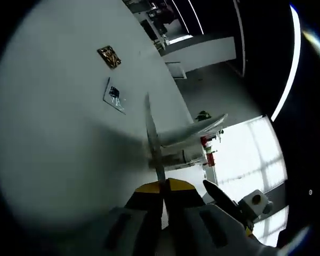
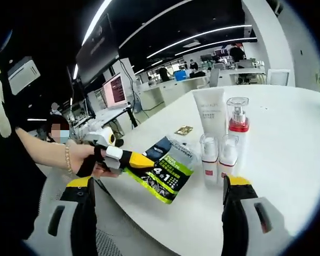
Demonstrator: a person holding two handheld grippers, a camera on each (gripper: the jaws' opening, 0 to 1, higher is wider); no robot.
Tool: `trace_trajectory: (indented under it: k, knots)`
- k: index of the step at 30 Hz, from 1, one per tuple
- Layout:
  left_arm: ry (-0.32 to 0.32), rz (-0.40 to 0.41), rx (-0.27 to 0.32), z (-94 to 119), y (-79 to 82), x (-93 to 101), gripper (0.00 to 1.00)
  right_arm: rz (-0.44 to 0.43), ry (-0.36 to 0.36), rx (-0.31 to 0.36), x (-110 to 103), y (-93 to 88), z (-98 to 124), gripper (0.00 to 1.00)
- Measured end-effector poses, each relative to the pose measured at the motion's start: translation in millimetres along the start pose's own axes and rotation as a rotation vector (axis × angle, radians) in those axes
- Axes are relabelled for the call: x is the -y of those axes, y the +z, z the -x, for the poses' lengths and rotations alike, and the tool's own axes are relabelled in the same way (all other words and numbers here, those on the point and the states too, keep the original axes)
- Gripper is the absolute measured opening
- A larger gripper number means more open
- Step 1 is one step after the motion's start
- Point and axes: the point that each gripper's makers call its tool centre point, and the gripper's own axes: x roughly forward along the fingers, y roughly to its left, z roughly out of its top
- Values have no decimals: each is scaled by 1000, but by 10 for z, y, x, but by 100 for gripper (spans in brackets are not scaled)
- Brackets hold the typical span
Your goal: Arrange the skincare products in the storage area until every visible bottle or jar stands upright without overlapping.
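My left gripper (image 1: 161,186) is shut on a flat pouch (image 1: 151,133), which shows edge-on between its yellow tips. In the right gripper view, a person's hand holds that left gripper (image 2: 138,160), clamped on the green and grey pouch (image 2: 168,168) above the table's near edge. Behind the pouch stand a white tube (image 2: 210,112), a pump bottle with a red band (image 2: 238,125) and two small clear-capped bottles (image 2: 209,157), all upright and close together. My right gripper (image 2: 158,182) is open in front of them, holding nothing.
A round white table (image 2: 288,138) carries everything. A small gold sachet (image 2: 184,130) lies behind the pouch; it shows again as the gold sachet (image 1: 109,56), with a dark sachet (image 1: 114,97) near it. A person (image 2: 21,160) stands at the left. Desks and monitors fill the background.
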Motion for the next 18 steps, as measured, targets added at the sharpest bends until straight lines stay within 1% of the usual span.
trace_trajectory:
  k: [4,9,12,14,15,18]
  knots:
    - [14,6,-8,-65,19,-82,0,-6,-2,3,3,-3,5,100]
    - [37,-42,-39,-122,-3,-143,0,-11,-7,4,20,-8,12,100]
    - [47,-72,-34,-130,-30,-131,0,-15,-8,4,23,-14,11,100]
    - [68,-85,-35,-139,-30,-171,0,-15,-9,3,23,-16,10,100]
    - [69,-92,-37,-142,-13,-187,0,-15,-9,3,23,-17,9,100]
    - [85,-108,-52,-148,-39,-212,0,-17,-10,1,28,-22,8,100]
